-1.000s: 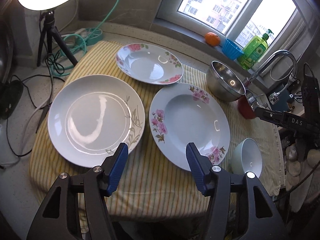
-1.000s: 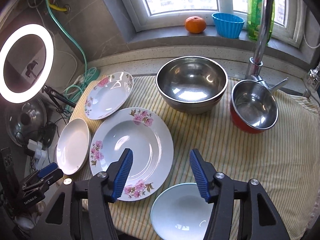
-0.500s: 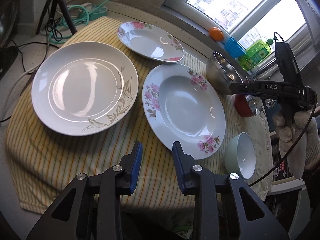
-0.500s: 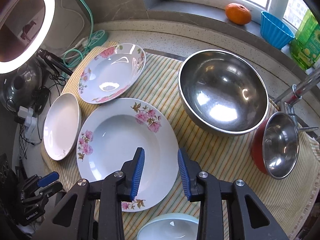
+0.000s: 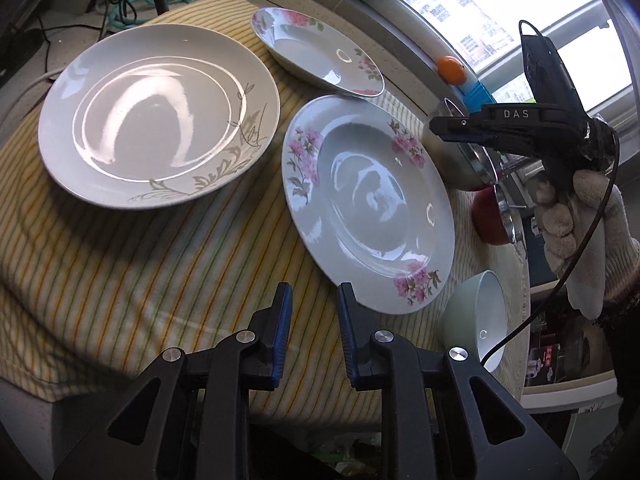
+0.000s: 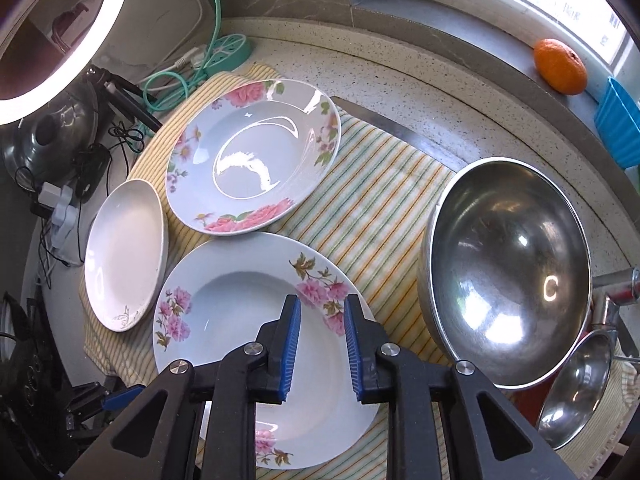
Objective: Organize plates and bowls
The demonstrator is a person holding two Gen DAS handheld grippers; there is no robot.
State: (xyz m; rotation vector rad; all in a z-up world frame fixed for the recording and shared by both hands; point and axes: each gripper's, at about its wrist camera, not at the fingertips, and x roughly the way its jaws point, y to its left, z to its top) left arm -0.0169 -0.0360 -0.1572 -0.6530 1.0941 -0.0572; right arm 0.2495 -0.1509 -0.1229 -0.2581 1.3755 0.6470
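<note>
On the striped cloth (image 5: 160, 272) lie a white plate with a grey leaf pattern (image 5: 160, 120), a small floral deep plate (image 5: 316, 52) and a large floral plate (image 5: 368, 204). A pale green bowl (image 5: 476, 316) stands at the cloth's front right corner. My left gripper (image 5: 315, 292) hovers over bare cloth just in front of the large floral plate. Its jaws are closing and hold nothing. My right gripper (image 6: 320, 304) hangs above the large floral plate (image 6: 240, 320), jaws closing on nothing. A large steel bowl (image 6: 504, 268) sits to its right.
A small steel bowl (image 6: 576, 388) rests in a red bowl (image 5: 490, 220) beside the tap (image 6: 616, 280). An orange (image 6: 560, 66) and a blue cup (image 6: 618, 124) stand on the sill. A ring light (image 6: 52, 20) and cables (image 6: 180, 76) crowd the left. A gloved hand (image 5: 580, 216) holds the right gripper.
Both grippers' jaws have narrowed from wide to a small gap. The right gripper moved left over the large floral plate. The left gripper sank toward the cloth and rolled.
</note>
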